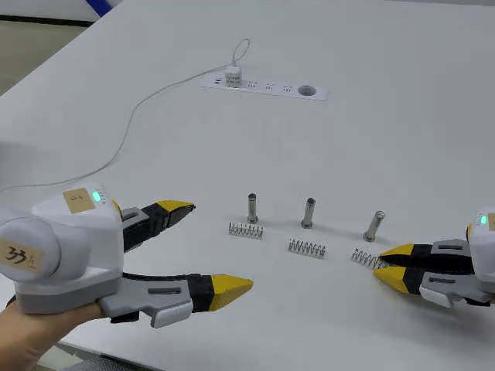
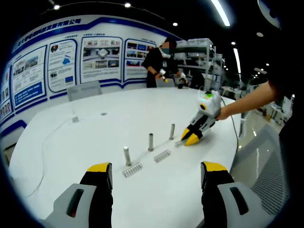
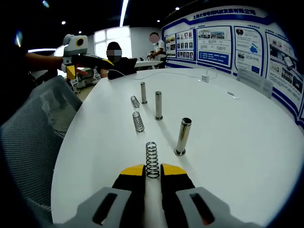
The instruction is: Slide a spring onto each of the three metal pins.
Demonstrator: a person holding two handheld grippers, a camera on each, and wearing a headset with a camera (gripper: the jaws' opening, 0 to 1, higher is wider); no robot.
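The left gripper (image 1: 219, 245) has a rounded white housing with a small green light (image 1: 97, 196). A tan paper label (image 1: 78, 200) sits on top of it, and a tan sticker (image 1: 19, 253) on its round end is hand-marked "33". The jaws start as grey slotted bases, turn black in the middle and end in pointed yellow tips. The right gripper (image 1: 380, 263) is built alike — white body, green lamp (image 1: 483, 220), grey-black-yellow jaws.

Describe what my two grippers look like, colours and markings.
The left gripper and right gripper have white-and-grey bodies, black jaws tipped yellow, and a green light each. The left carries tan stickers, one handwritten 33.
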